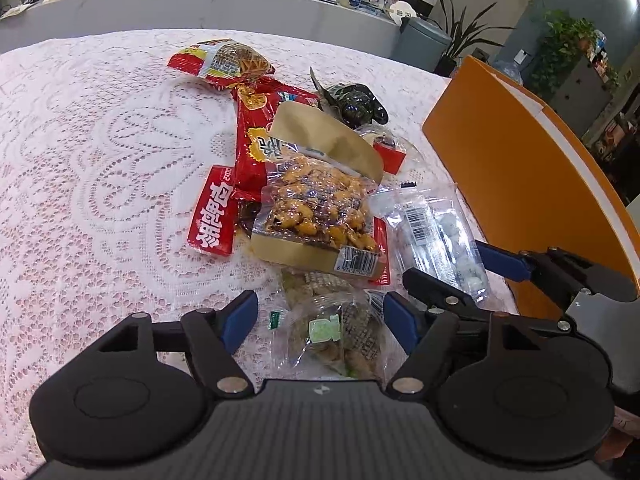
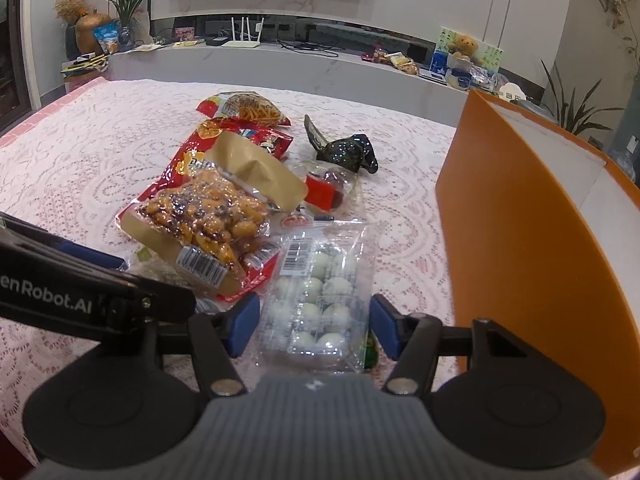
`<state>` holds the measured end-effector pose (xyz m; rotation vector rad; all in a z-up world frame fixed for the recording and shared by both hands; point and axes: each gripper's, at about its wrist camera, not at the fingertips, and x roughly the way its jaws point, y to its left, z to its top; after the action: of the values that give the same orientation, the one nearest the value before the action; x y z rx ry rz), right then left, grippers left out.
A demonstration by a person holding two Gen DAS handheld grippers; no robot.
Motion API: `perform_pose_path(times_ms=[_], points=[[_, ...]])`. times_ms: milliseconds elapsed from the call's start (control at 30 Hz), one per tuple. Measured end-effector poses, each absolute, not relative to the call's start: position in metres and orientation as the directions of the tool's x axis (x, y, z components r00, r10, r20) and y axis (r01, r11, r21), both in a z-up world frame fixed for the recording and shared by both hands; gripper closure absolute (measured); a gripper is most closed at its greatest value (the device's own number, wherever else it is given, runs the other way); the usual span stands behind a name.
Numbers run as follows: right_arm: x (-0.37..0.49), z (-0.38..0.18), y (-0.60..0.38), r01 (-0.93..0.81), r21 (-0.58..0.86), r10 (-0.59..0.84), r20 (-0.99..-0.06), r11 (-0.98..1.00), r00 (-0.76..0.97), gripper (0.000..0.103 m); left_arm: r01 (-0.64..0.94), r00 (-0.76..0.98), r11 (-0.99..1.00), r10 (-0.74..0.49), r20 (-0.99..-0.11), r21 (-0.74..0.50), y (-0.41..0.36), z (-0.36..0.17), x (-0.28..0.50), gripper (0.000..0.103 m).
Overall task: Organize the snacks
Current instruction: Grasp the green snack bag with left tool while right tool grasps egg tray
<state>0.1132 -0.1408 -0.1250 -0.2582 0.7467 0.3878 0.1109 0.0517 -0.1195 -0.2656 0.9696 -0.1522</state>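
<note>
A heap of snack packets lies on the lace tablecloth (image 1: 100,160). My left gripper (image 1: 320,320) stands open over a clear packet with a green label (image 1: 332,332), which lies between its blue pads without being pressed. My right gripper (image 2: 314,328) is open around a clear packet of white round sweets (image 2: 316,280), with both pads close to the packet's edges. In the left wrist view, the right gripper (image 1: 452,268) sits over that packet (image 1: 436,228). A kraft-paper bag of glazed nuts (image 1: 316,212) (image 2: 208,216) rests on top of red packets (image 1: 216,208).
An orange open box (image 1: 500,168) (image 2: 520,220) stands on the table just right of both grippers. A red noodle snack bag (image 1: 228,60) (image 2: 248,108) and a dark crumpled packet (image 1: 356,104) (image 2: 348,152) lie farther back. A grey counter (image 2: 280,68) runs behind the table.
</note>
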Motion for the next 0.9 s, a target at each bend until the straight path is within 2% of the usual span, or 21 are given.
perform_pose_path(times_ms=[100,133,367,900], points=[[0.111,-0.125,-0.139,-0.434,-0.108,0.244,-0.696,0.894,0.676,0.046,0.024,0.557,0.961,-0.243,-0.794,-0.277,0.048,-0.119,0.112,0.029],[0.110,-0.125,-0.138,-0.438,-0.121,0.240,-0.692,0.891,0.680,0.046,0.032,0.558,0.959,-0.251,-0.791,-0.282,0.047,-0.120,0.112,0.038],[0.104,-0.124,-0.133,-0.449,-0.163,0.231,-0.677,0.878,0.699,0.048,0.019,0.555,0.957,-0.250,-0.793,-0.288,0.044,-0.119,0.110,0.050],[0.090,-0.101,-0.149,-0.433,-0.063,0.291,-0.653,0.899,0.699,0.049,-0.032,0.608,0.960,-0.201,-0.768,-0.277,0.053,-0.072,0.072,0.052]])
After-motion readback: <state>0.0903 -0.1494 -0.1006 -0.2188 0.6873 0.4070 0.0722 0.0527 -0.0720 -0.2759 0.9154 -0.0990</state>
